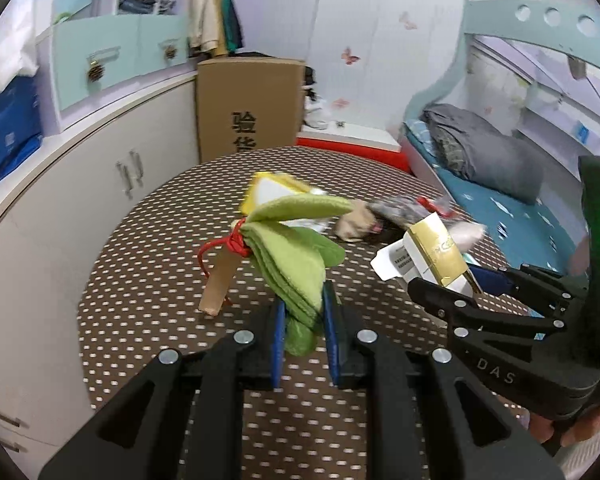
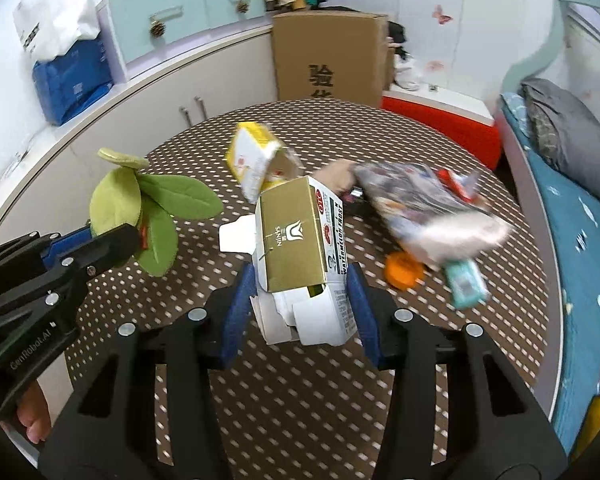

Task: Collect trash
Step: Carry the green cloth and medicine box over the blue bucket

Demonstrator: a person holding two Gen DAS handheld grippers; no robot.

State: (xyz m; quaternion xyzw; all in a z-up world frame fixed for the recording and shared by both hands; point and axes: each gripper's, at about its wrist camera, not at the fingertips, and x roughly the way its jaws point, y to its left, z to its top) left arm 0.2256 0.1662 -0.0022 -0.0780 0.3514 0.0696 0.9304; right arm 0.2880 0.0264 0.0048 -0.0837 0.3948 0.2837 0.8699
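Above the dotted table (image 2: 300, 400), where more litter lay, the right gripper (image 2: 300, 308) was clamped on a gold carton (image 2: 296, 240) and the left gripper (image 1: 304, 320) on a green felt leaf (image 1: 296, 272), both apparently lifted for binning

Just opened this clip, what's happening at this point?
A person is clearing a polka-dot table with a gripper in each hand. The left gripper is shut on a green felt leaf bundle, lifted off the table. The right gripper is shut on an opened gold and white carton. A yellow box, a crumpled wrapper and other litter are on the table beyond.
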